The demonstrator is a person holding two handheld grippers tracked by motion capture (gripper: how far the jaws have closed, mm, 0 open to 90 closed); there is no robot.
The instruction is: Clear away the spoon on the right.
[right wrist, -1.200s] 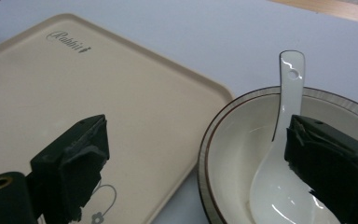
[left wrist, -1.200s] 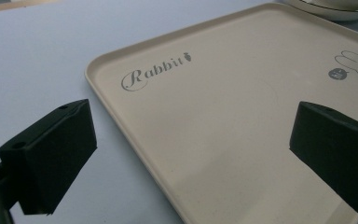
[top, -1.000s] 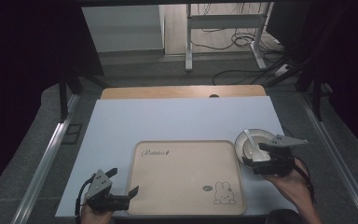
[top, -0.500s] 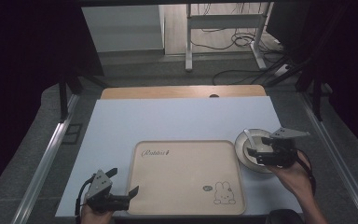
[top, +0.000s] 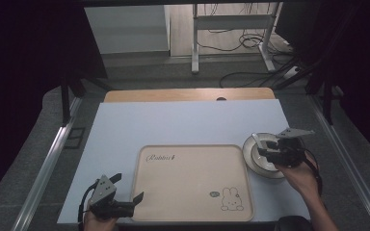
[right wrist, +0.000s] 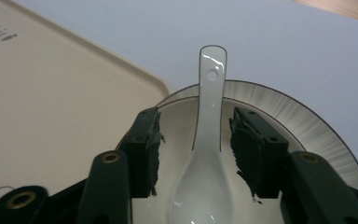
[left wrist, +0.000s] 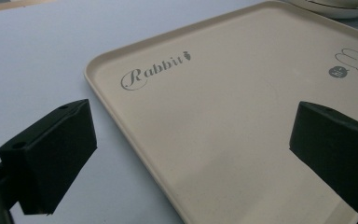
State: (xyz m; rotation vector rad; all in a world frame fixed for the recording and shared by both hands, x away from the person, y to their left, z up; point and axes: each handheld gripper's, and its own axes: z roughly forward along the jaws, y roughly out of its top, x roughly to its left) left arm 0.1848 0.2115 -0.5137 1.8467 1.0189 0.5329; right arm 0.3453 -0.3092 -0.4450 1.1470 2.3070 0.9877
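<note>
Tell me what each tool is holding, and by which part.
Nothing is held yet. The right tool has been closing around the white spoon in the bowl, gaps remaining beside its handle. The left tool hangs open over the tray.

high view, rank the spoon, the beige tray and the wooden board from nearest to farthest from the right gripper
1. Spoon: lies in the bowl, between the jaws of the right gripper, which have just been closing but do not yet press it.
2. Beige tray: just left of the bowl.
3. Wooden board: along the table's far edge.

"Rabbit" on the beige tray (left wrist: 242, 121)
</note>
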